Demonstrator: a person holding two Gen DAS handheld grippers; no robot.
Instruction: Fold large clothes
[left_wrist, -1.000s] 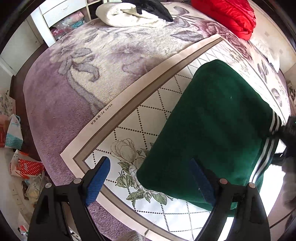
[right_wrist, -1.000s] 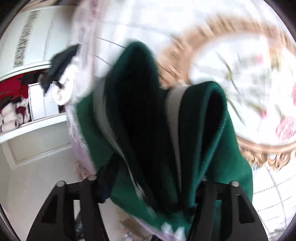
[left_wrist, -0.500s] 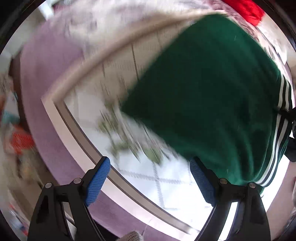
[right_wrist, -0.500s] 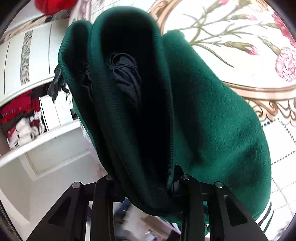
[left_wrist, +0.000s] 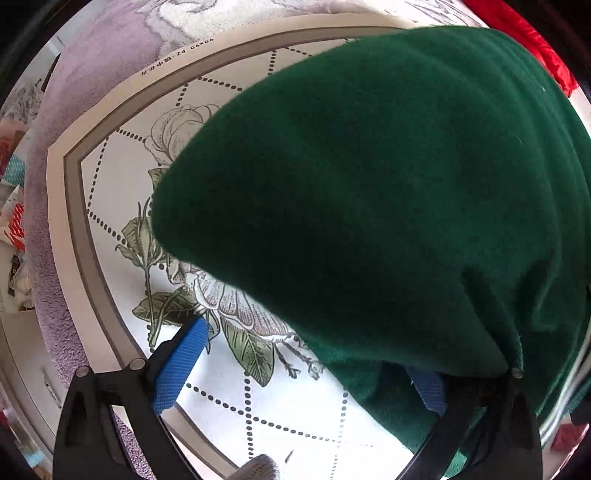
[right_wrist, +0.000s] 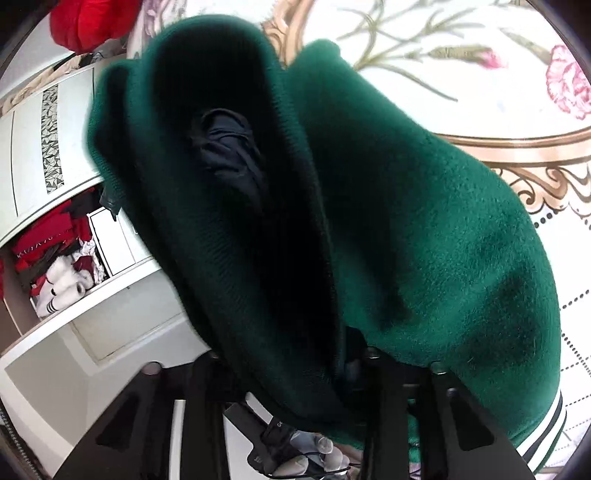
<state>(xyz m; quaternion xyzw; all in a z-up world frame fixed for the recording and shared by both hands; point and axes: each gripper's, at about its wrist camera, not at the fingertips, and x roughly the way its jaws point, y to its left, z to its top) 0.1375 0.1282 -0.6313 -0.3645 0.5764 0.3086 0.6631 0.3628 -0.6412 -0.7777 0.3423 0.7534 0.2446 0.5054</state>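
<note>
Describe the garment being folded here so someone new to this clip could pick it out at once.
Start from the bed's purple floral blanket, then the white mat printed with dotted diamonds and flowers lying on it. The green garment lies folded on that mat, a thick, dark, fuzzy bundle. White stripes on its ribbed hem set it apart from the red bedding behind it.

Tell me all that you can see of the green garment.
The green garment looks like thick, fuzzy fleece, dark green, with white stripes on a ribbed band at one edge. It is folded into a bulky bundle with several layers, and a dark lining shows inside the fold. It lies on a floral printed mat. The right gripper is closing on its folded edge; the left gripper is opening, with cloth over one finger.
</note>
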